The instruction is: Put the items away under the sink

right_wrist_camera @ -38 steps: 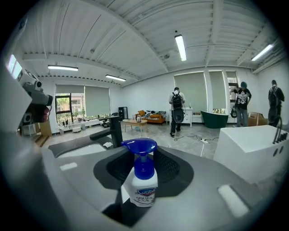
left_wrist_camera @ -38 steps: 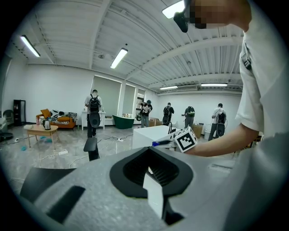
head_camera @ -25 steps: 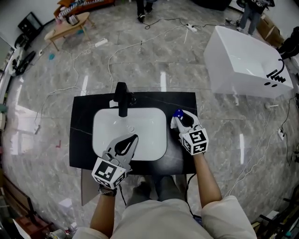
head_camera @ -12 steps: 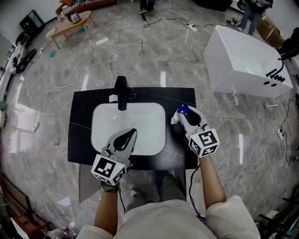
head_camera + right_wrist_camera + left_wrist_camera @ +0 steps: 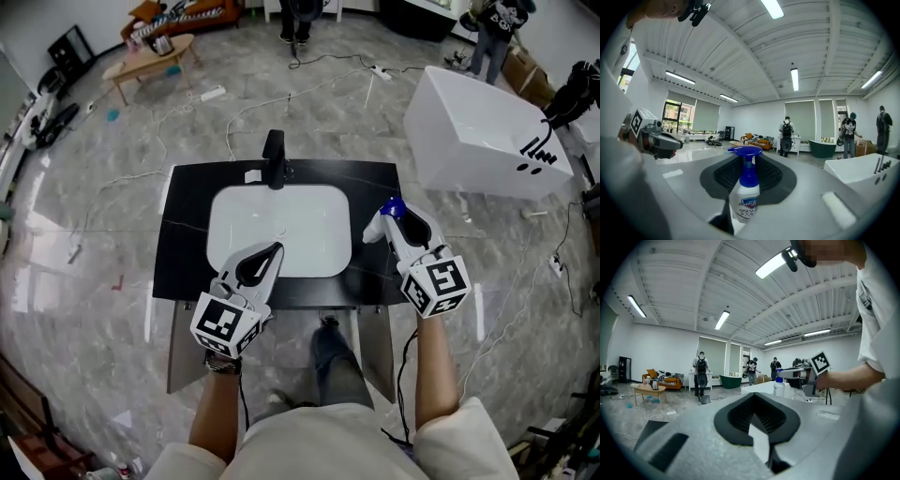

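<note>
The spray bottle is pinched by the right gripper. It is held upright above the right end of the black desk, just beside the basin. It is judged to be a light, stiff plastic bottle with a smooth, rather slippery wall. The white body is opaque, so how full it is cannot be told; any liquid inside would add weight low down. It is best taken on the body under the blue trigger head, as it appears to be here, and carried upright. The left gripper is pressed together with nothing in it, over the front of the basin. Nothing is seen in the basin. Below the desk the cupboard doors are swung open; what lies inside is hidden.
</note>
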`<state>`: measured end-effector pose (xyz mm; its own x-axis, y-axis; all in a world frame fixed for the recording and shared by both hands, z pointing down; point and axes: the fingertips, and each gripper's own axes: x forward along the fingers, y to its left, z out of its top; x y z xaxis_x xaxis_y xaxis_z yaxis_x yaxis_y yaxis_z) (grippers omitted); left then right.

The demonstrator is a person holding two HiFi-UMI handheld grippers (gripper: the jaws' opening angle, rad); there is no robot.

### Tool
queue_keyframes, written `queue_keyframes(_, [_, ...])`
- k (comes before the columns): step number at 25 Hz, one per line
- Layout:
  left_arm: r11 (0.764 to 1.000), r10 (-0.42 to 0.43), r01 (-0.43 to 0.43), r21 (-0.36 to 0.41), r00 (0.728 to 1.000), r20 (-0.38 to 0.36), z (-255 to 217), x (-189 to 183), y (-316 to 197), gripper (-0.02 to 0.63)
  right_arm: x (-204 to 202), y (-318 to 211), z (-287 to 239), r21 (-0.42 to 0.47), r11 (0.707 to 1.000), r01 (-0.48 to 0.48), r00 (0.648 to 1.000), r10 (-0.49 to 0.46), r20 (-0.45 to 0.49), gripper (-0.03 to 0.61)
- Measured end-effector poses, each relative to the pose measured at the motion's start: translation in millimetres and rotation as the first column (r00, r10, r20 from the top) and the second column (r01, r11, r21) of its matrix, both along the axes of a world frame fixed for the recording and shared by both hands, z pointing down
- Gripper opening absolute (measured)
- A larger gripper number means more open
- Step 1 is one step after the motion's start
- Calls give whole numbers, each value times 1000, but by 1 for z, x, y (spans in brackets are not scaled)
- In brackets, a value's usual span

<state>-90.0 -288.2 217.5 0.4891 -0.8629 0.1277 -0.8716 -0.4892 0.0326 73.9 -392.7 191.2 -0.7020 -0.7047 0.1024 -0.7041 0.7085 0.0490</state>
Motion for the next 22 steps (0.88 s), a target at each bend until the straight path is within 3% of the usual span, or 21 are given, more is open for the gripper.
queue_keyframes(13, [993,100,-100,56,995,1,-34,-7,183,3,-13,214,-54,-14,999,-41,999,41,33,84])
queue_keyframes(22, [990,102,-101,98,995,1,-60,-3,251,3,-3,295,-73,5,1000,-17,1000,17,24,83])
